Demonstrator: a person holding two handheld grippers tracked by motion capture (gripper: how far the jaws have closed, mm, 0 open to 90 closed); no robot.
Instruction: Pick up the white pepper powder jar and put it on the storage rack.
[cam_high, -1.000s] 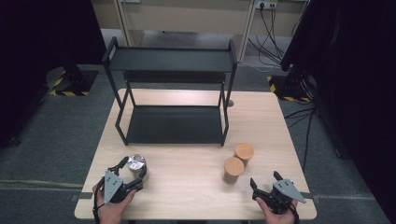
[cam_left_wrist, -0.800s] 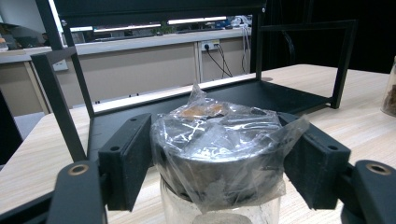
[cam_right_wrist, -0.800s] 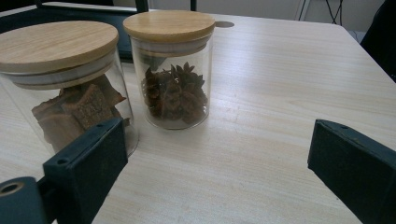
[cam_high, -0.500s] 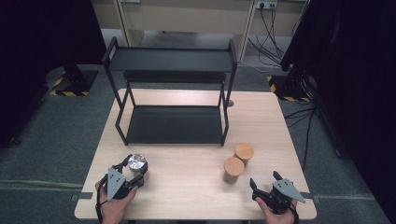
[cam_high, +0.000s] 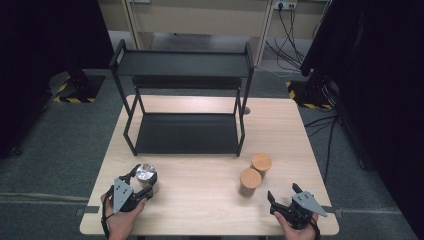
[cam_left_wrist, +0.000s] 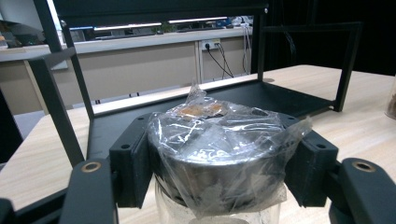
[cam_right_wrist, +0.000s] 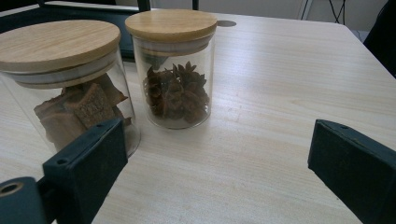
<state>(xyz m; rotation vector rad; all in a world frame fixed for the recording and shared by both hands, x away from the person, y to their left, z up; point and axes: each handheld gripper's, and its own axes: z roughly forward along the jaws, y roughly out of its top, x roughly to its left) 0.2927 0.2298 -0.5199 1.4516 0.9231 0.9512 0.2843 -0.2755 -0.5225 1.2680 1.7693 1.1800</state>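
A glass jar (cam_high: 145, 174) with a metal lid under crinkled clear wrap (cam_left_wrist: 217, 144) stands at the table's near left. My left gripper (cam_high: 141, 181) is shut on it, one black pad (cam_left_wrist: 133, 170) pressed against each side of the lid. Two glass jars with wooden lids stand at the near right: one holds brown bark pieces (cam_high: 250, 179) (cam_right_wrist: 65, 88), the other star anise (cam_high: 261, 163) (cam_right_wrist: 175, 74). My right gripper (cam_high: 283, 193) (cam_right_wrist: 219, 163) rests open just in front of them, with bare table between its jaws.
A black two-level metal rack (cam_high: 185, 135) (cam_left_wrist: 70, 102) takes up the far half of the light wooden table (cam_high: 200, 200). Its lower shelf lies just beyond the wrapped jar. Dark curtains and floor cables surround the table.
The left jaws have drawn in against the wrapped jar's lid. Both hands and all the jars have stayed where they were.
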